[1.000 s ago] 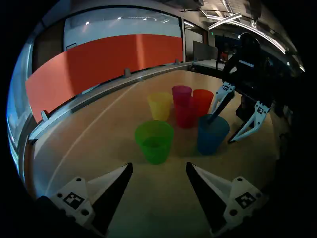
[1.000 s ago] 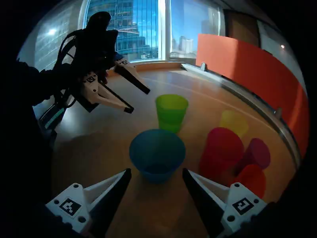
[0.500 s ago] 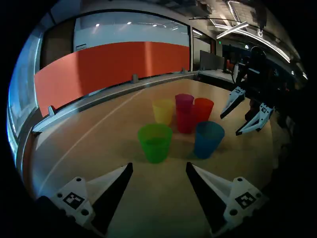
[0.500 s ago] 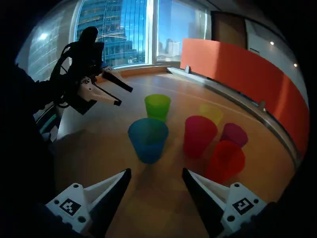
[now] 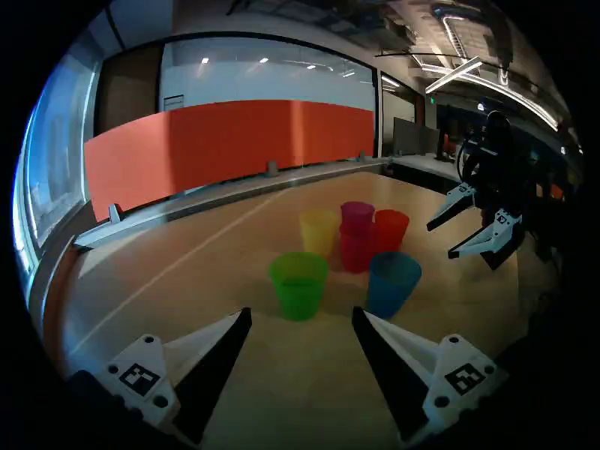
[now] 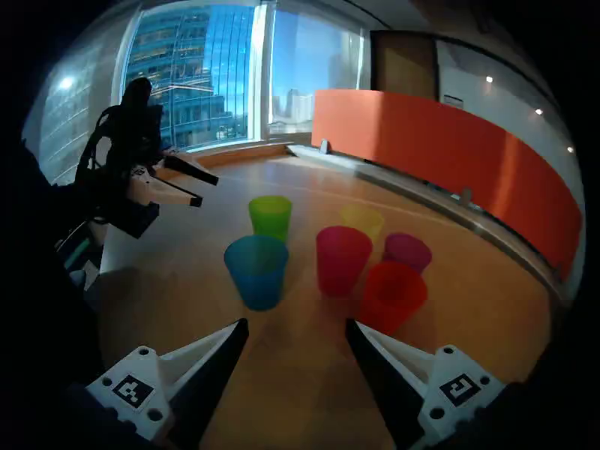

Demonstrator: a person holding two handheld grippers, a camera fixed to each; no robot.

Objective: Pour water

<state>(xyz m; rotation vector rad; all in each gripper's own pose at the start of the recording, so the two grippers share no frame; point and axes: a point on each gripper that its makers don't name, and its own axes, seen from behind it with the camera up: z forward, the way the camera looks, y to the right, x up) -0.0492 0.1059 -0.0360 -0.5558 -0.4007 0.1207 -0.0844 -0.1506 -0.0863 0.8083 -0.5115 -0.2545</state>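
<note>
Sunlit office space with an orange partition (image 5: 225, 150) and tower-block windows (image 6: 195, 82) frames a pale wooden table (image 5: 187, 285) where six translucent plastic cups stand upright in a loose cluster; the green cup (image 5: 300, 285) and the blue cup (image 5: 391, 283) sit nearest the left gripper (image 5: 300, 322), with the yellow cup (image 5: 319, 231), crimson cup (image 5: 352, 251), purple cup (image 5: 357, 217) and orange cup (image 5: 390, 229) packed close behind them; both tools are spread wide and carry nothing, the left gripper hovering well short of the green cup, the right gripper (image 6: 296, 322) hanging off to the side of the blue cup and apart from it; whether any cup holds water is hard to tell through the tinted walls. Pouring appears not yet begun, with no cup taken up. These cups look thin, light and smooth, so they would likely flex under a hard squeeze and slide on their tapered walls; a firm but gentle hold across the middle of the wall, below the rim, seems the safest place, keeping the cup level since any water inside would slosh.
</note>
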